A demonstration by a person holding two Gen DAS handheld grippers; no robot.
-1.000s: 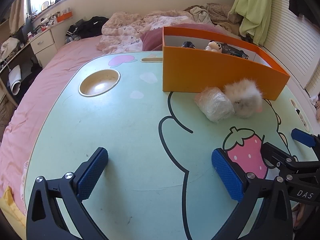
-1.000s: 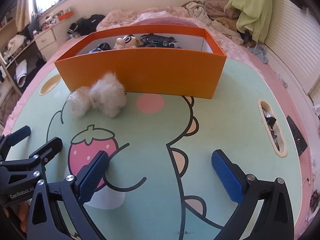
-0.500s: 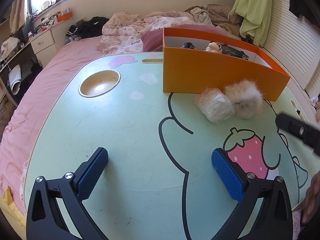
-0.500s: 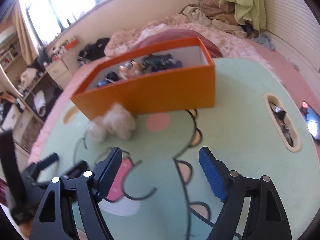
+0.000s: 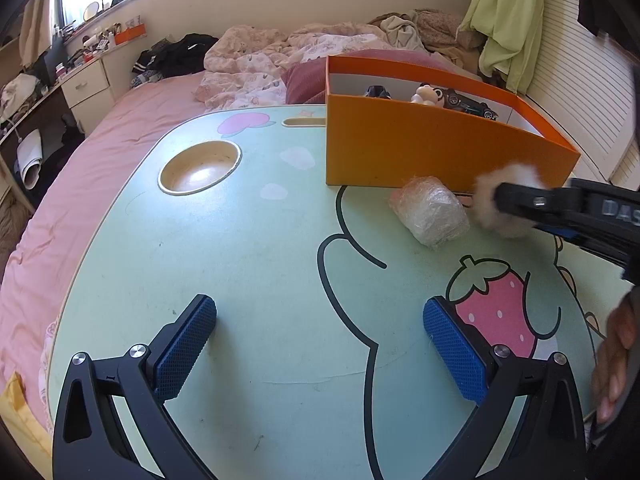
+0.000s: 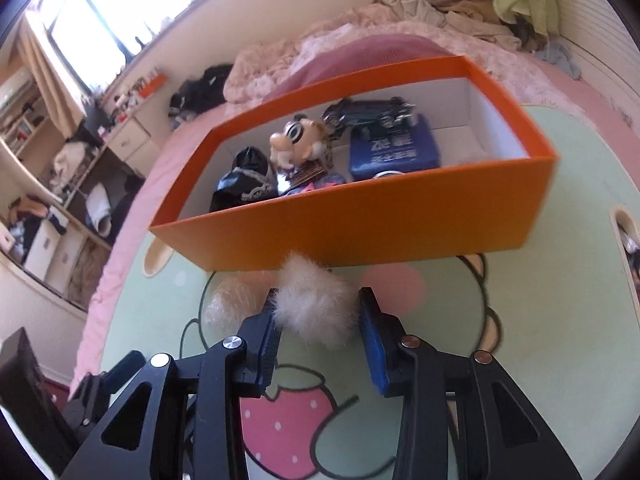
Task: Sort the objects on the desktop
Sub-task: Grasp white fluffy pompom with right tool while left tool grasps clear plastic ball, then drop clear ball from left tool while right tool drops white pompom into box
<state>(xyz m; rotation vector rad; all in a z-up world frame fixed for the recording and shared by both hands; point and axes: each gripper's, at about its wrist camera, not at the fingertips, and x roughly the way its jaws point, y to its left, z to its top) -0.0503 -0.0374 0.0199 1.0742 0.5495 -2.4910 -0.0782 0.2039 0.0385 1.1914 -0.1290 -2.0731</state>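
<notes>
A white fluffy ball (image 6: 316,304) lies on the green cartoon table (image 5: 248,240) in front of the orange box (image 6: 360,220). My right gripper (image 6: 320,336) is open, with a finger on each side of the ball. Its left pad touches the fur; a small gap shows at the right pad. In the left wrist view the fluffy ball (image 5: 520,176) is partly hidden by the right gripper's arm. A plastic-wrapped lump (image 5: 430,210) lies just left of the ball; it also shows in the right wrist view (image 6: 234,300). My left gripper (image 5: 320,344) is open and empty over the near table.
The orange box (image 5: 420,152) holds a toy car (image 6: 368,112), a cartoon figure (image 6: 300,144), a blue pack (image 6: 392,148) and a black pouch (image 6: 244,180). A round cup recess (image 5: 200,166) sits at the table's left. The table stands on a pink bed.
My right gripper has moved forward and left to the fluffy ball and narrowed around it. My left gripper has not moved.
</notes>
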